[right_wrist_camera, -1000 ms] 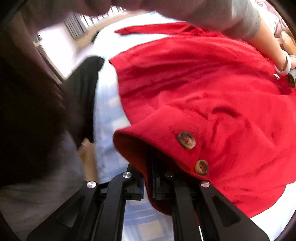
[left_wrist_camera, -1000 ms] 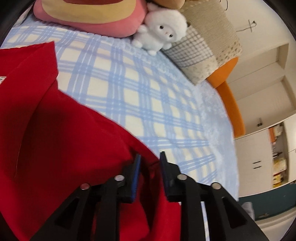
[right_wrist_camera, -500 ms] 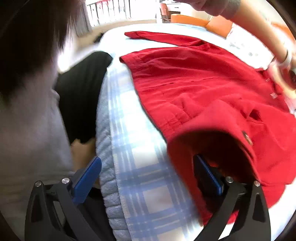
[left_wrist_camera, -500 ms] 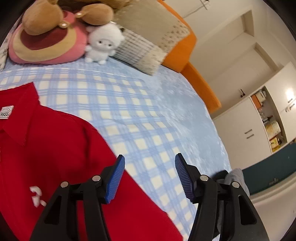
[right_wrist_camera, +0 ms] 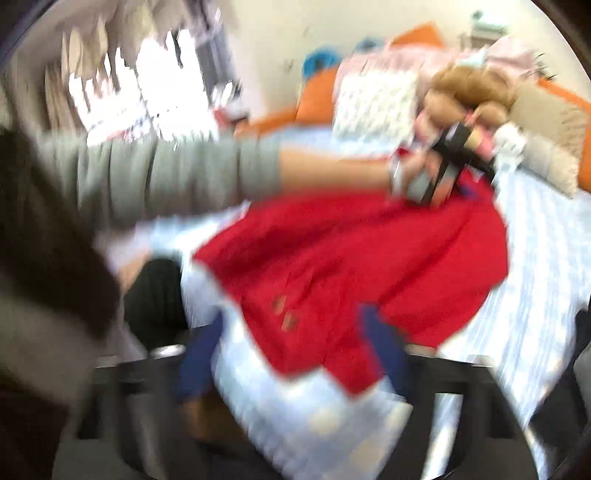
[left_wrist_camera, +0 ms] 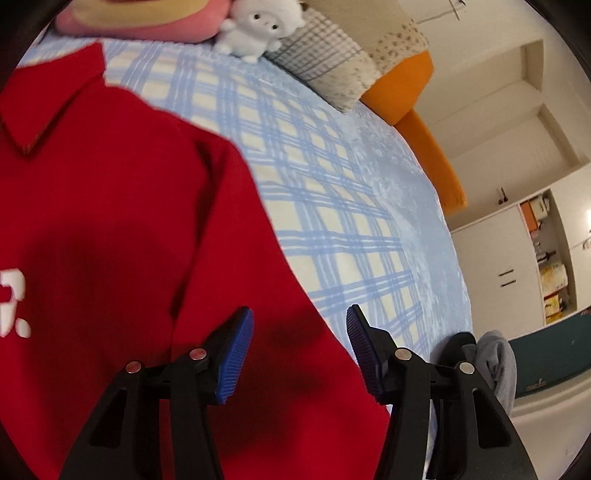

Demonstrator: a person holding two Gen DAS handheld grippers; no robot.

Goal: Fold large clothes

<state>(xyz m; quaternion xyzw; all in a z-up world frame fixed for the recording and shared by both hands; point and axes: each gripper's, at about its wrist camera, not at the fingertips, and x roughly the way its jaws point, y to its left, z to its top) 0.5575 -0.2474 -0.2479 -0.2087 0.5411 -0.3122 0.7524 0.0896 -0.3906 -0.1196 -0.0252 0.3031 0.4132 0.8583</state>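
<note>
Both grippers gape empty, left gripper (left_wrist_camera: 299,343) above the red jacket (left_wrist_camera: 110,240) lying partly folded on the bed (left_wrist_camera: 332,206), right gripper (right_wrist_camera: 295,347) blurred near its buttoned edge, so regrasp matching corners squarely before folding again.

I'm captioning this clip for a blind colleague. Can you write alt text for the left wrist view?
Open left tongs with blue pads hover over a red collared shirt lying flat on a blue plaid bedspread, gripping nothing. A white plush toy, pillows and an orange cushion line the far edge of the bed, with white cabinets at the right.
</note>
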